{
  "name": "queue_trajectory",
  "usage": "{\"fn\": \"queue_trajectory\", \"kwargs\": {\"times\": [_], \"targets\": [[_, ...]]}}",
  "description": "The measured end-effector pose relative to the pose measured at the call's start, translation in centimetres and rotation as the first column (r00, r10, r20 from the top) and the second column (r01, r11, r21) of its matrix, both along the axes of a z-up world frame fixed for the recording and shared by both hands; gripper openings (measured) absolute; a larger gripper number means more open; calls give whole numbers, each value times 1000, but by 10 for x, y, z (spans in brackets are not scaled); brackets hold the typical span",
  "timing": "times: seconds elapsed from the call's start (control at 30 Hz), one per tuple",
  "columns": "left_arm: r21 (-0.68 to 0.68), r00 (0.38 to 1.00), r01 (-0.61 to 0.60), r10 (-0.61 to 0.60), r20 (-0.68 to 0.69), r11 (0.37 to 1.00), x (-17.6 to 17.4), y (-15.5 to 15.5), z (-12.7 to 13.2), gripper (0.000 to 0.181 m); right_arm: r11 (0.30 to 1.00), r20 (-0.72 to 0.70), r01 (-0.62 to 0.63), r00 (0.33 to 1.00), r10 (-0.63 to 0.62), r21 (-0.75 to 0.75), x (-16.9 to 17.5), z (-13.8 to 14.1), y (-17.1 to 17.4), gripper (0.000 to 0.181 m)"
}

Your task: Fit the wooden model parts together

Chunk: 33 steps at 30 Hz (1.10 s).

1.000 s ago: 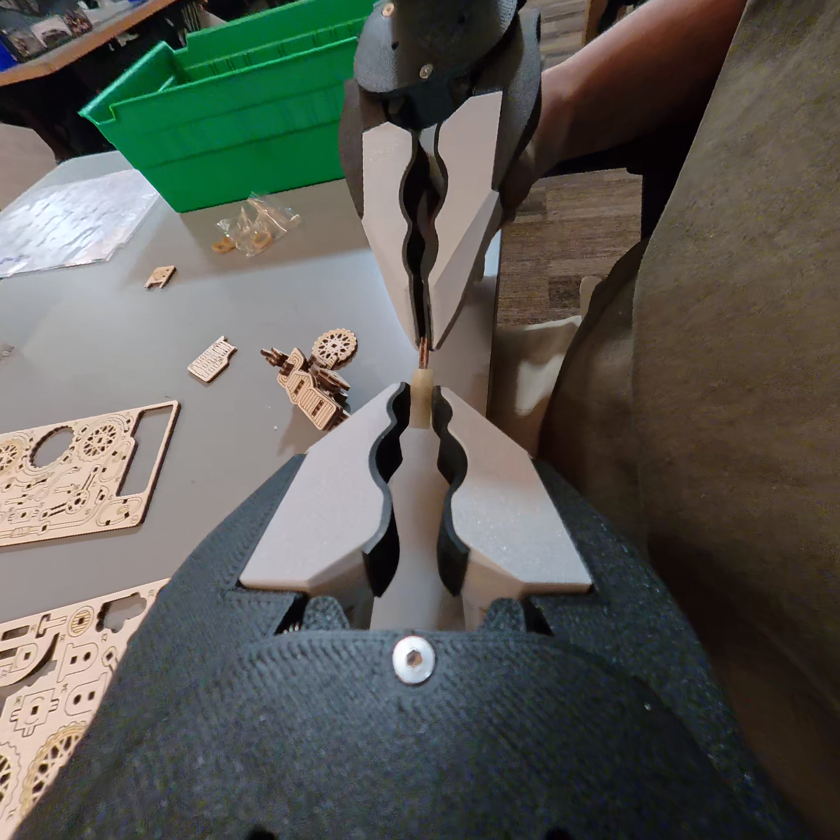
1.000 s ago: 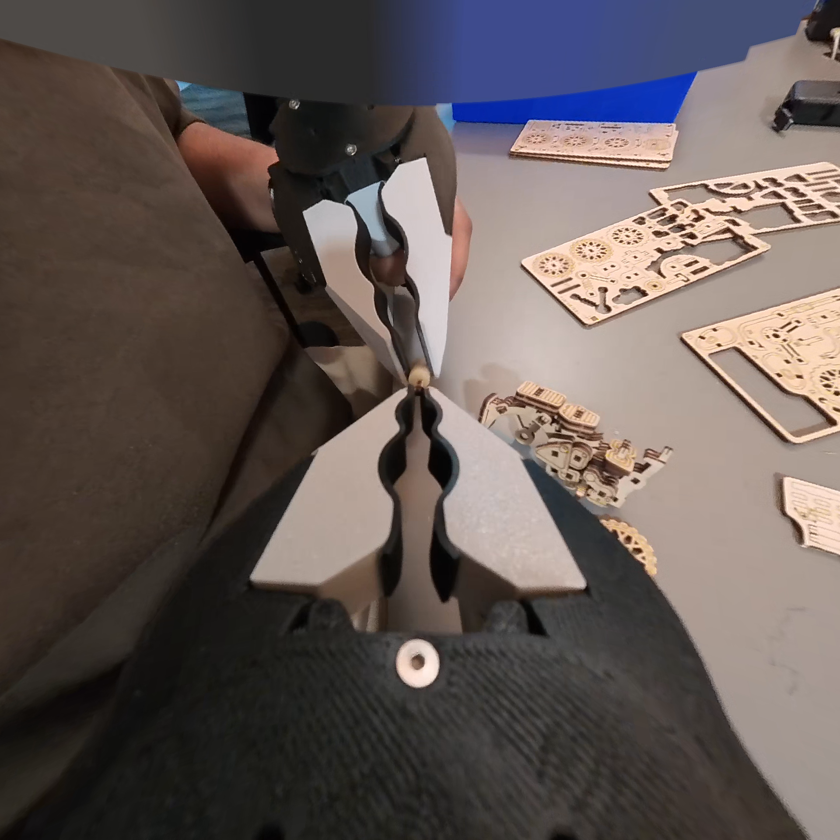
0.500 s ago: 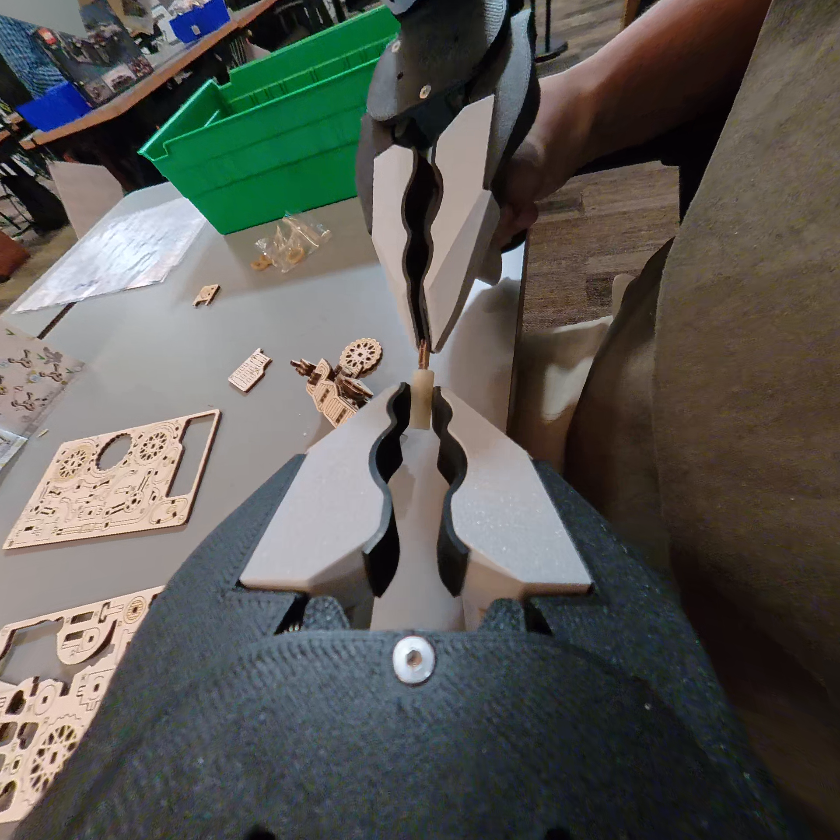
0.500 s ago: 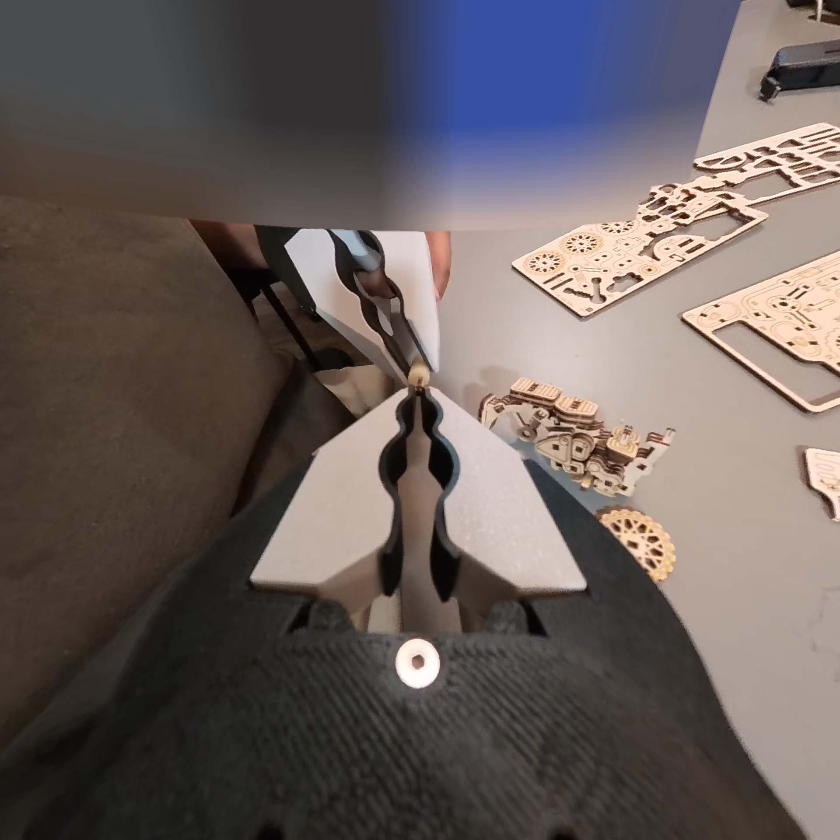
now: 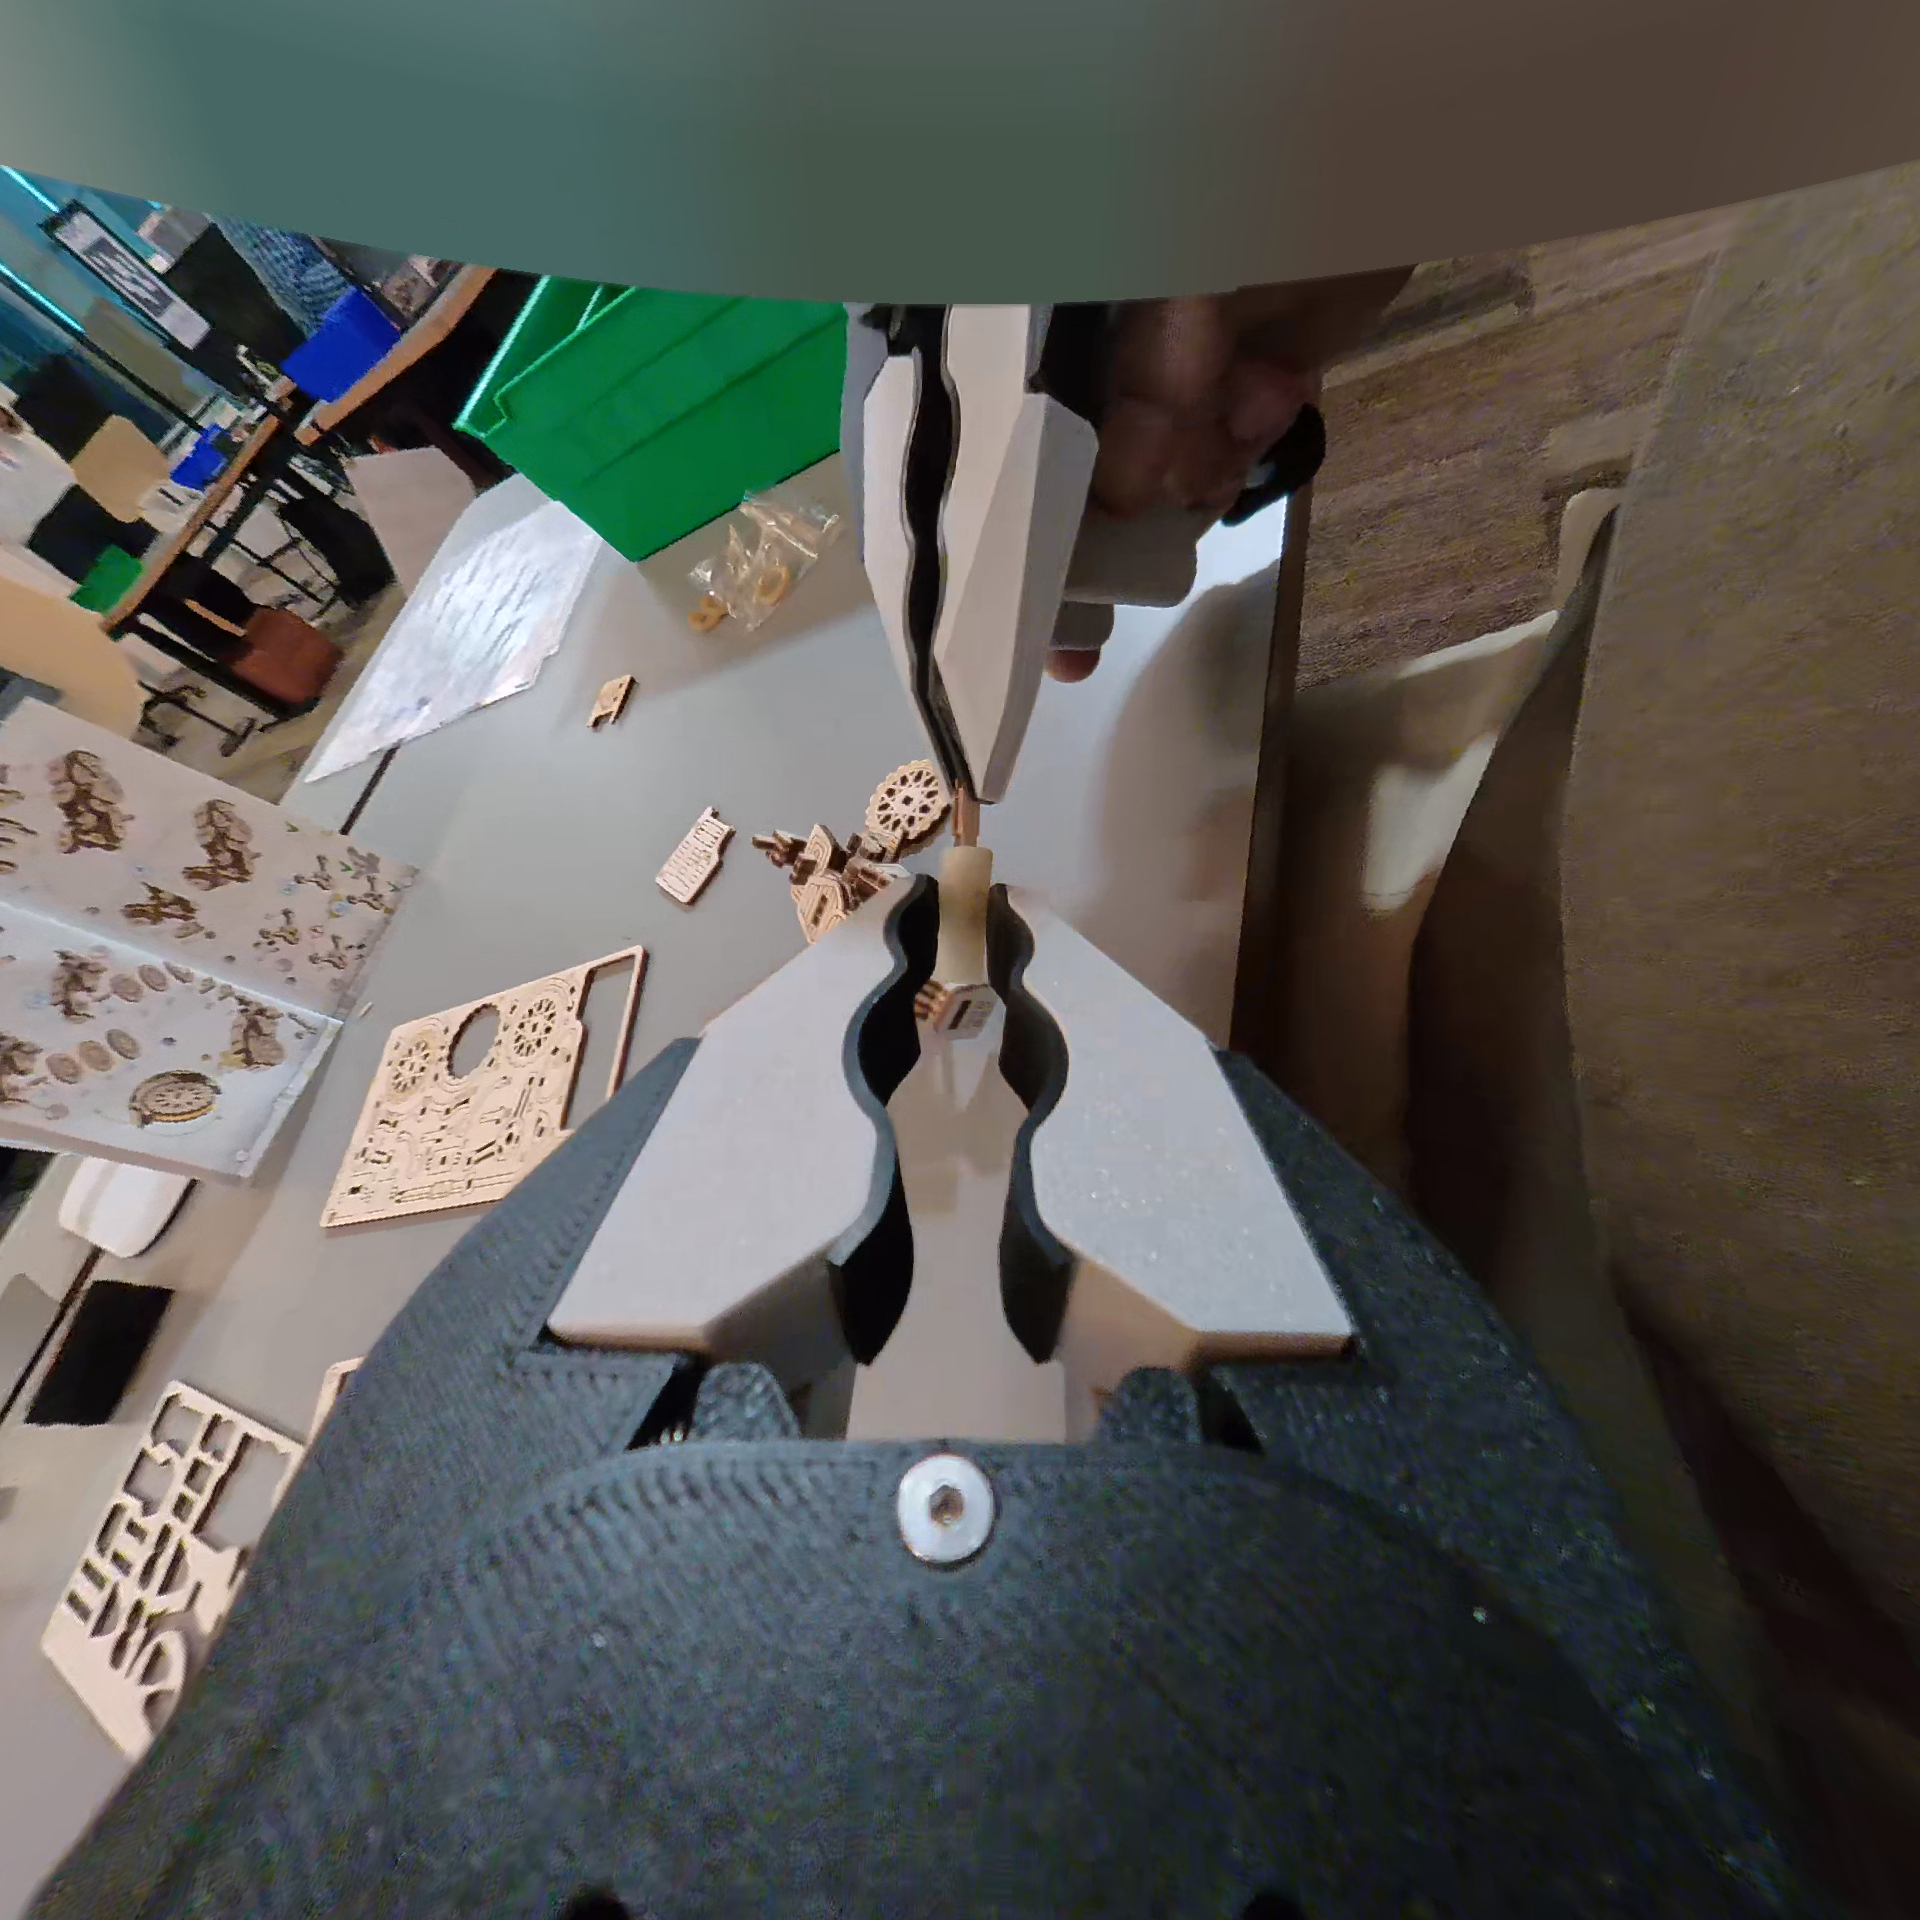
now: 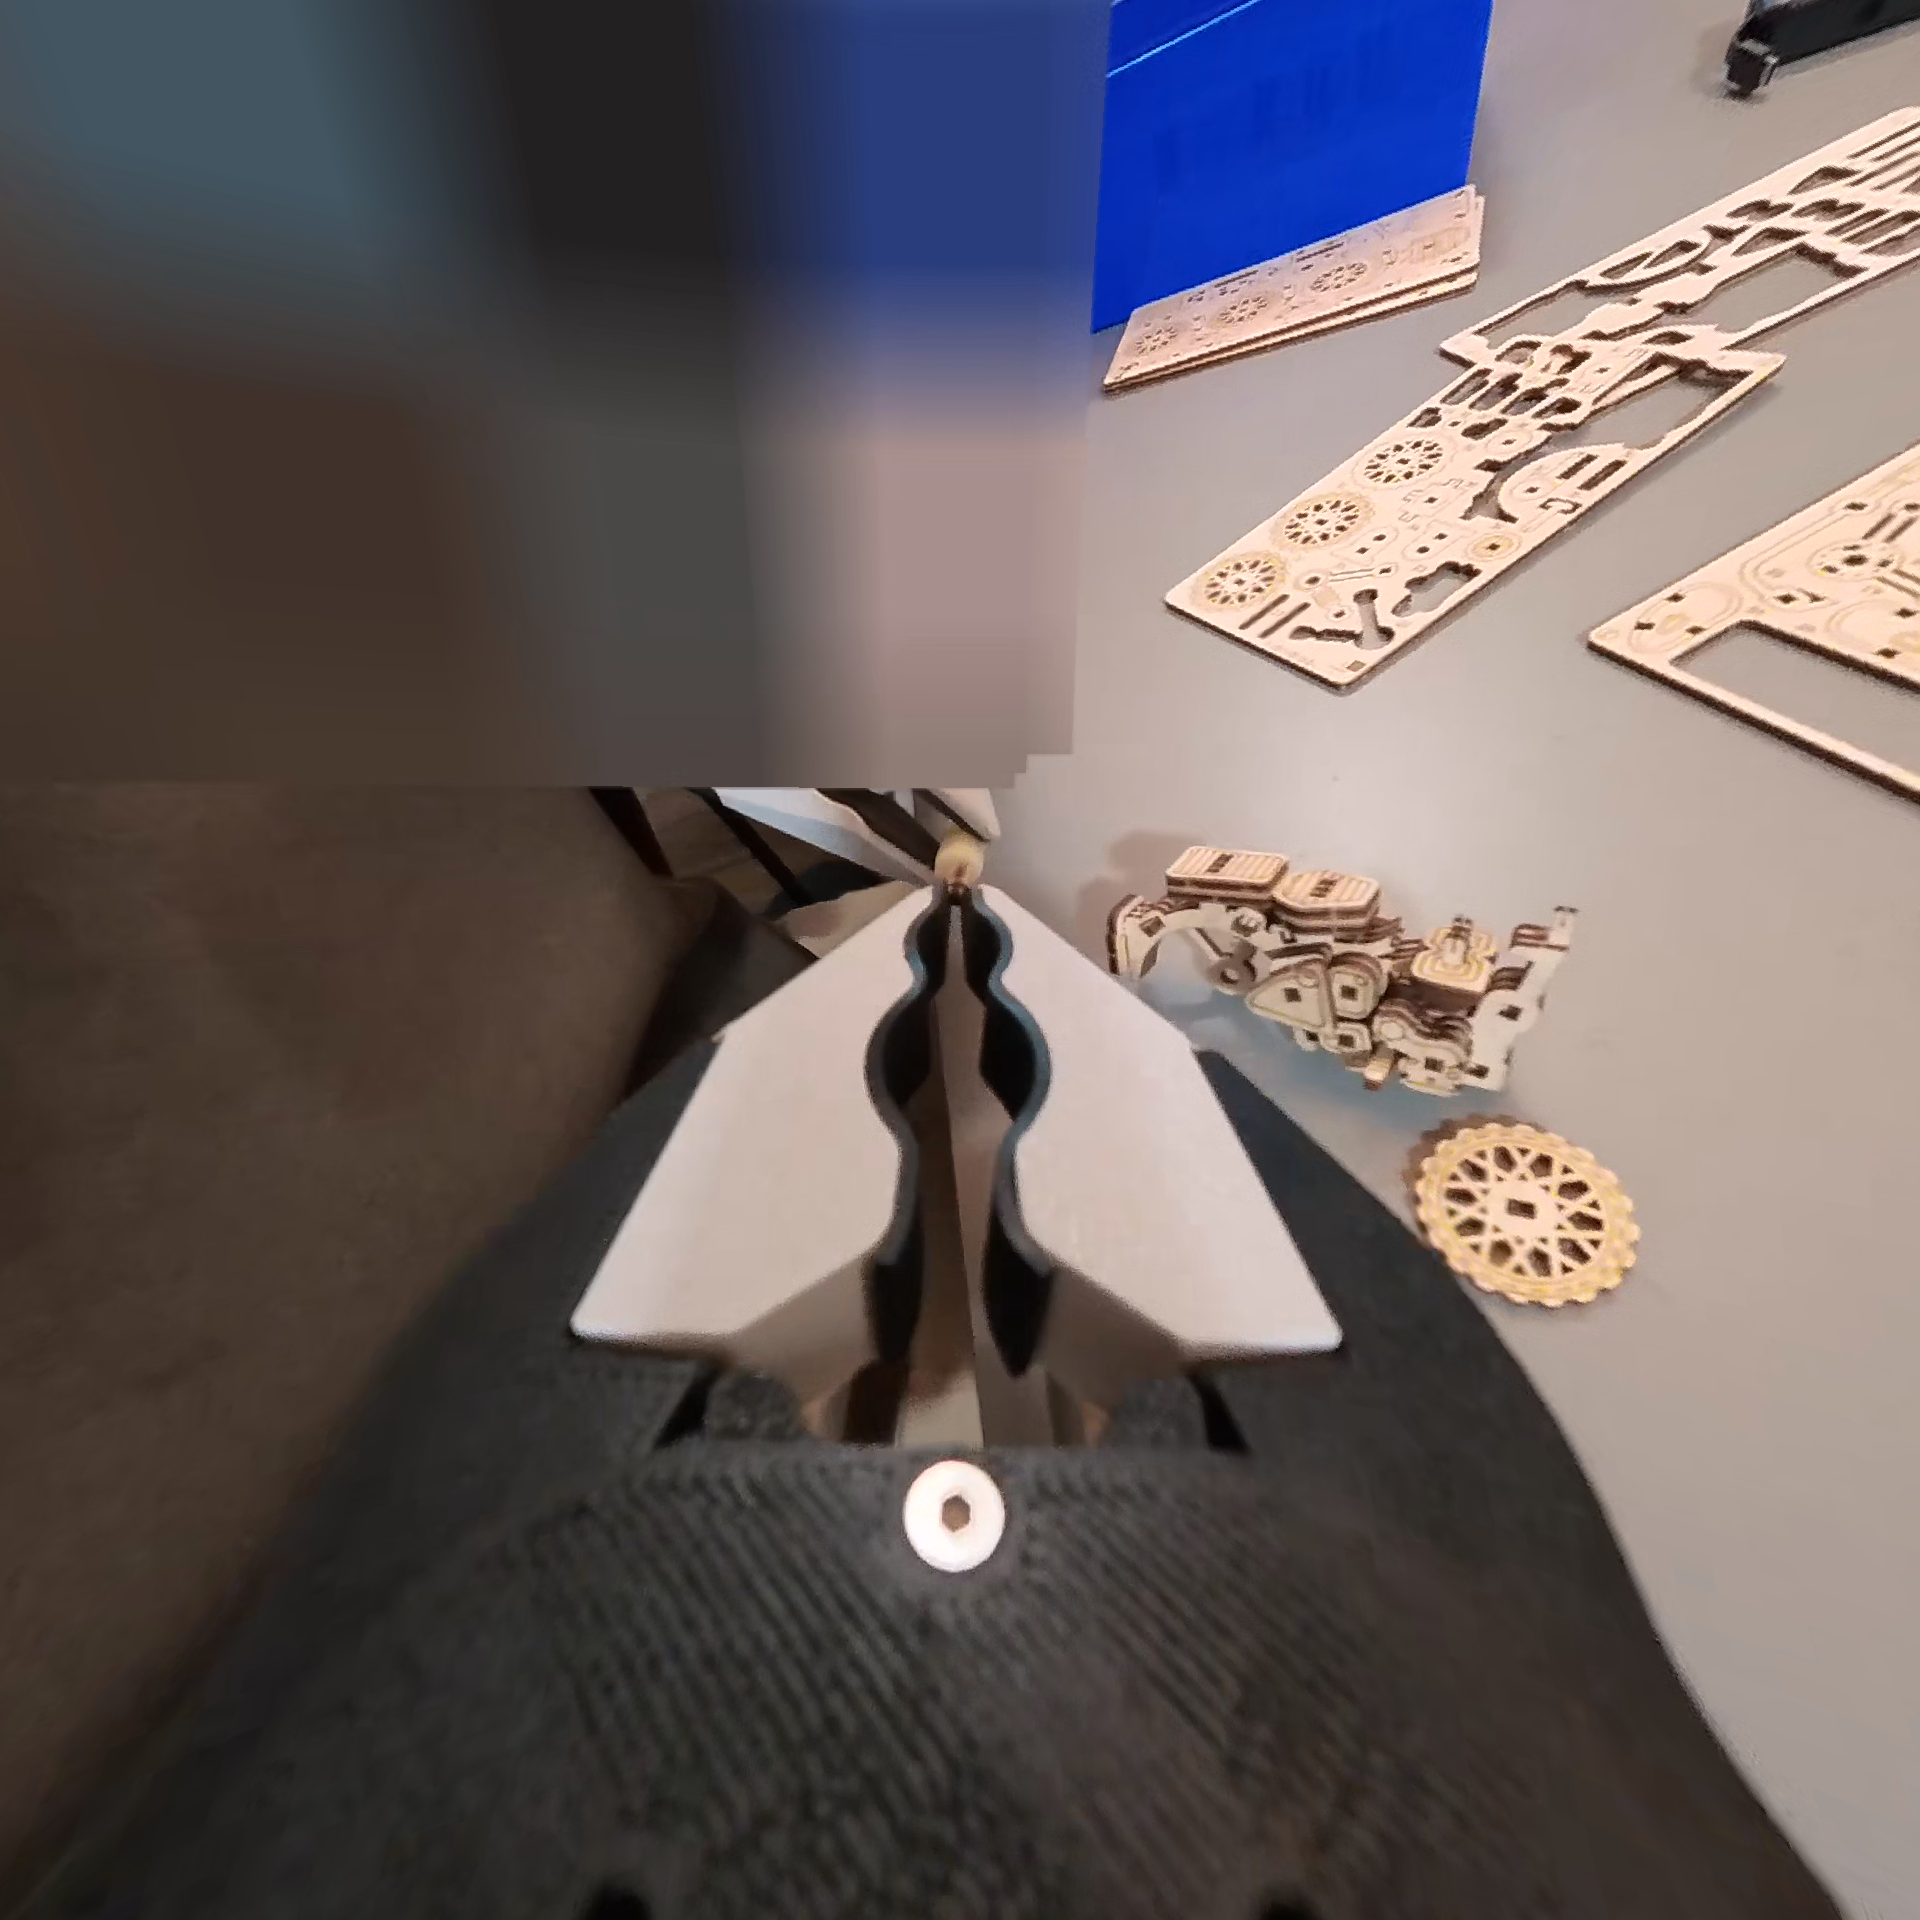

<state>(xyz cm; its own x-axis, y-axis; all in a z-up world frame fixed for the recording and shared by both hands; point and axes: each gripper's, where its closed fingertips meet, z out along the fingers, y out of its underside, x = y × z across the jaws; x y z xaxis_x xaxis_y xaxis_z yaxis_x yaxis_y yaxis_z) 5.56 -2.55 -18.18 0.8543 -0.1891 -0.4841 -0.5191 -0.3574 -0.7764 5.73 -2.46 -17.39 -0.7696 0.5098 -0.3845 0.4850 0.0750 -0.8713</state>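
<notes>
Left tool: pinching a pale wooden peg between its tips; a small slotted wooden block sits at the peg's near end, inside the jaws.
Right tool: pressed together on a thin brown pin, seen end-on to the peg in the left wrist view; the two tools meet tip to tip above the worktop's near edge.
Joint: pin and peg touch in line; how far one sits in the other cannot be told.
Person: a hand grips the right tool from behind; brown clothing fills the side of both views.
Worktop: grey, with a half-built wooden model lying just beyond the tool tips.
Beside the model: a loose wooden gear, close to it but apart.
Farther out: flat wooden part sheets, some with pieces punched out, and a small slatted wooden piece.
Left side: a printed instruction sheet at the worktop's edge.
Far end: a clear bag of small parts in front of a green bin; a blue box behind a stack of sheets.
</notes>
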Motion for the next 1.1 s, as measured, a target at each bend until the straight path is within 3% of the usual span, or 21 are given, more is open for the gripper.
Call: {"fn": "queue_trajectory", "kwargs": {"times": [0.03, 0.13, 0.33, 0.7, 0.9, 1.1], "targets": [[1, 1000, -4, 4, -13, 1000, 0, 0, 0, 7, 1000, 9, 3, 1000, -2, -10, 0, 0, 0, 0], [1, 1000, -9, 9, -25, 1000, 0, 1, 0, 7, 1000, 15, 3, 1000, -3, -16, 0, 0, 0, 0], [4, 996, 3, -3, 88, 1000, 3, 1, 2, 7, 1000, -34, -23, 999, 23, 17, 2, 2, 0, 0], [-22, 974, 66, -59, 221, 998, 16, -3, -5, 6, 974, -183, -112, 972, 149, 196, 15, -5, -5, 0], [-20, 993, 30, -27, 114, 999, 11, -1, -5, 7, 984, -139, -62, 987, 86, 164, 11, -6, -3, 0], [-21, 1000, -6, 5, -28, 1000, 7, 0, -6, 6, 998, -6, -13, 1000, 13, 55, 7, -7, -2, 0]]}}
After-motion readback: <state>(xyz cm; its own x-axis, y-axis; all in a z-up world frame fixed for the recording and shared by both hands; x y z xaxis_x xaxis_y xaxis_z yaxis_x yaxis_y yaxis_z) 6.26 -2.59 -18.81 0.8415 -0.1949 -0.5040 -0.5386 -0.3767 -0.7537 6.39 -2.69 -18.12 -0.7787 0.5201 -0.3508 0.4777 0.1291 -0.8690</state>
